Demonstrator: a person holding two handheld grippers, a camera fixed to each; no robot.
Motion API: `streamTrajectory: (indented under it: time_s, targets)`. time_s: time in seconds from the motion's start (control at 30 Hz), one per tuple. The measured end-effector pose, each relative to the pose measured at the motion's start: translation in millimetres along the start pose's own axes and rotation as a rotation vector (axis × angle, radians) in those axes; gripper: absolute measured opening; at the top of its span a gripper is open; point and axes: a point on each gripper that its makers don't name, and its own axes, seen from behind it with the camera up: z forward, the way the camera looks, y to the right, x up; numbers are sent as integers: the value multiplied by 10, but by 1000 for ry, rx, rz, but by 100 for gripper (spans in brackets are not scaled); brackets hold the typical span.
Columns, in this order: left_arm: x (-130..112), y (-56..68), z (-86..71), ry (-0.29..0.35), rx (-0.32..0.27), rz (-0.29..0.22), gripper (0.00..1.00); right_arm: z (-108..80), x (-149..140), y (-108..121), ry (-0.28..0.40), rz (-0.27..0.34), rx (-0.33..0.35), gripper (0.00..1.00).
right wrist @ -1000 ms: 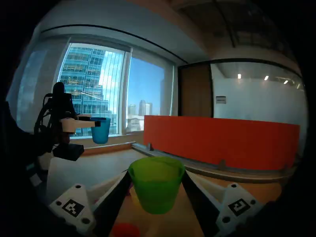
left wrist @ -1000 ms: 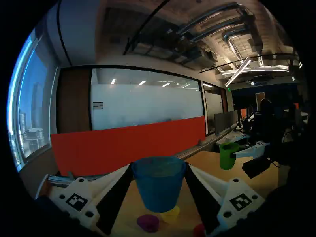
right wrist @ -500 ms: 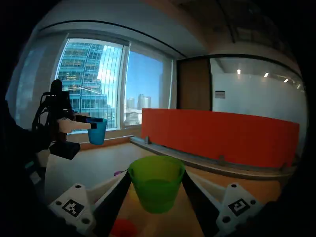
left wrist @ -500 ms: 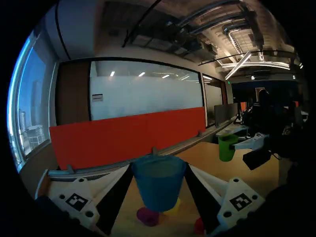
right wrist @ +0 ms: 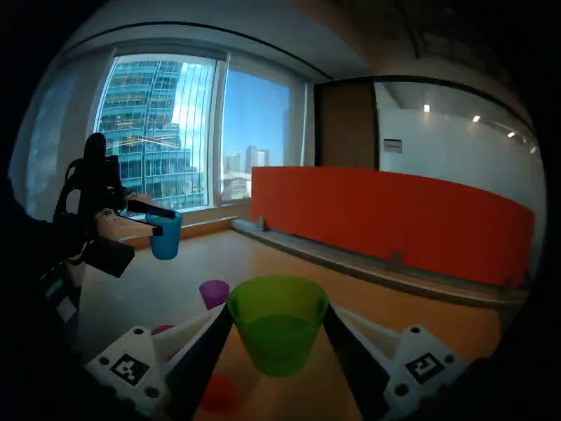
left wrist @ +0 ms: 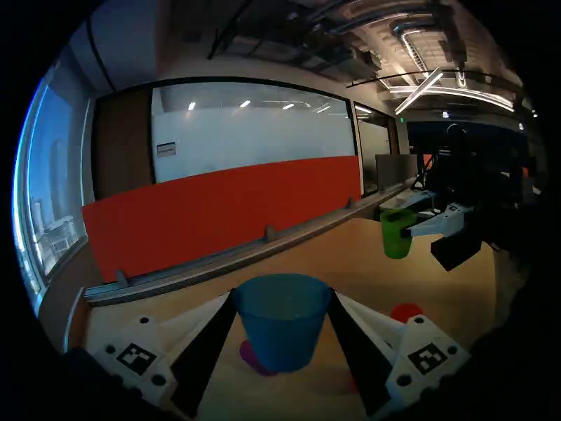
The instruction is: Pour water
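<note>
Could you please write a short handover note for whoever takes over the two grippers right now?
Left gripper: shut on the blue cup, upright, held above the table.
Right gripper: shut on the green cup, upright; it seems to have liquid in it.
The two cups are well apart. A purple cup and a red cup stand on the table.
Done: both cups are picked up.
Left: bring them together and pour; neither is tilted yet.

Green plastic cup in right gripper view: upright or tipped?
Upright. The translucent green plastic cup, held in the right gripper, has its rim level and facing up.
</note>
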Motion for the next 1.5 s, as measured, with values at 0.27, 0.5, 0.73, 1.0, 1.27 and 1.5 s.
streamTrajectory:
  time_s: [0.27, 0.5, 0.73, 1.0, 1.27, 1.5]
  targets:
    - [-285, 77, 53, -83, -28, 20, 89, 33, -153, 14, -56, 1, 10, 91]
    - [-478, 103, 90, -144, -43, 33, 89, 53, -290, 56, -102, -2, 11, 91]
    - [-686, 123, 96, -209, -57, 39, 89, 65, -441, 120, -143, 7, 9, 91]
    - [-952, 166, 92, -293, -78, 68, 90, 70, -636, 181, -199, 1, 9, 91]
    - [-1218, 182, 107, -381, -104, 85, 90, 94, -823, 223, -253, -2, 10, 91]
    - [-1403, 143, 134, -441, -118, 82, 90, 136, -987, 251, -304, -4, 8, 91]
